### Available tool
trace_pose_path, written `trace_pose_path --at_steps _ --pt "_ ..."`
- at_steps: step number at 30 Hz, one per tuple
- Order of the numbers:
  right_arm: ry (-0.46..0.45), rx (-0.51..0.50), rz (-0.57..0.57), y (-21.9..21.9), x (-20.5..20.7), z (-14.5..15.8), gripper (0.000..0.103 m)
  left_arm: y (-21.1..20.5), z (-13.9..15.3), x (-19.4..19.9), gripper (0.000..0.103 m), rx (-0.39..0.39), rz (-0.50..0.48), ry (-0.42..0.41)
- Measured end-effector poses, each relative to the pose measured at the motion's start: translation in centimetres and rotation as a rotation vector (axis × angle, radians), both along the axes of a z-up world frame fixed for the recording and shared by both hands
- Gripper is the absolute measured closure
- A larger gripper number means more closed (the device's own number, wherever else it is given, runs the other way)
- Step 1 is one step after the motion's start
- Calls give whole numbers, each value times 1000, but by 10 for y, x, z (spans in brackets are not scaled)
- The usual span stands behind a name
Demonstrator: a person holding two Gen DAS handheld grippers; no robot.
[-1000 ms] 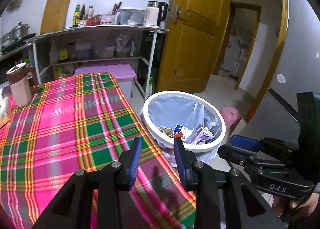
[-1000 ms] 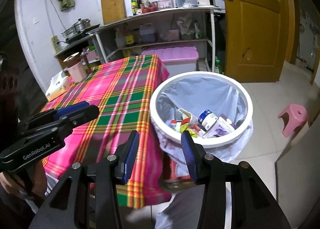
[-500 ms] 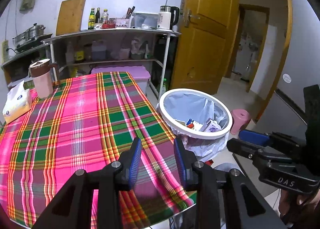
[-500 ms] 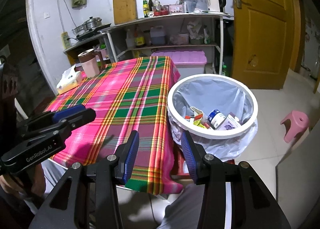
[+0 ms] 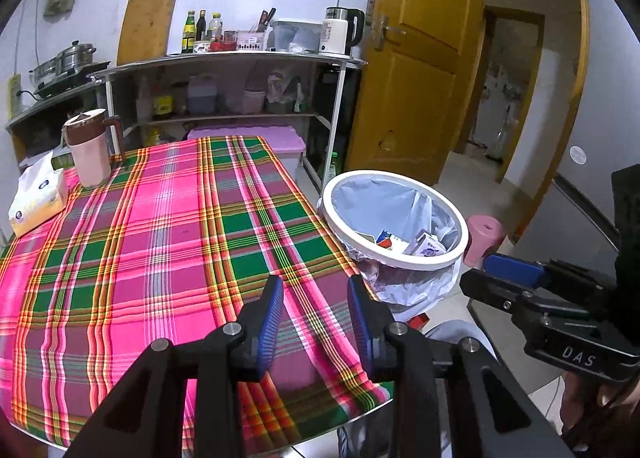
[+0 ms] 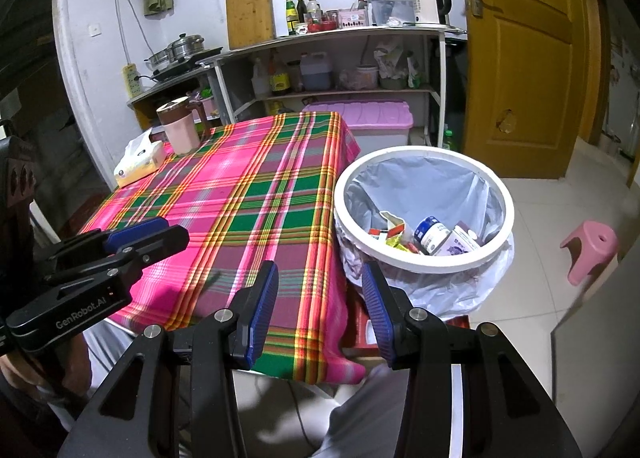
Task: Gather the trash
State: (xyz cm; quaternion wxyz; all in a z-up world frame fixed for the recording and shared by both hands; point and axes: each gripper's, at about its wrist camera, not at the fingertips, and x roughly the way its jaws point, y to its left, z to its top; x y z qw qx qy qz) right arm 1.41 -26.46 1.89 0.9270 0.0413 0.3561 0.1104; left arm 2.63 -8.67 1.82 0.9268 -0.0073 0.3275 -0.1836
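A white-rimmed trash bin (image 6: pixel 424 264) lined with a pale bag stands on the floor by the table's right edge. Inside it lie a small can (image 6: pixel 431 234), a carton (image 6: pixel 462 242) and other wrappers; in the left wrist view the bin (image 5: pixel 394 260) shows the same trash (image 5: pixel 428 246). My left gripper (image 5: pixel 315 292) hovers open over the near corner of the plaid tablecloth (image 5: pixel 160 242), with nothing between its blue pads. My right gripper (image 6: pixel 320 274) is open and empty too, above the cloth's hanging edge just left of the bin. Each gripper shows in the other's view: left gripper (image 6: pixel 148 234), right gripper (image 5: pixel 512 274).
A pink jug (image 5: pixel 90 149) and a tissue pack (image 5: pixel 38 197) sit at the table's far left. Behind stand a loaded metal shelf (image 5: pixel 240 57), a purple-lidded box (image 5: pixel 256 137) and a wooden door (image 5: pixel 416 69). A pink stool (image 6: pixel 592 250) is right of the bin.
Both grippers have drawn back from the bin toward the table's near edge. The bin looks smaller and farther off, and more of the tablecloth shows. The jaws have not changed.
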Motion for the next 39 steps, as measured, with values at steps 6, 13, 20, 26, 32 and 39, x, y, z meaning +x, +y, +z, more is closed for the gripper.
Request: trace_pose_path --at_steps 6,13,20,26,32,39 --pt "3 -1 2 -1 0 -2 58 1 0 1 70 -2 3 0" --pt "9 -5 8 3 1 -4 58 2 -1 0 70 0 5 0" --pt "9 -4 8 3 1 -3 58 4 -1 0 70 0 6 0" --pt "10 -4 7 4 2 -4 58 4 -2 1 70 -1 6 1" --pt "10 -5 8 4 2 -4 58 4 -2 1 70 -2 6 2" --pt "10 -5 7 4 2 -3 58 4 -2 1 70 1 8 1"
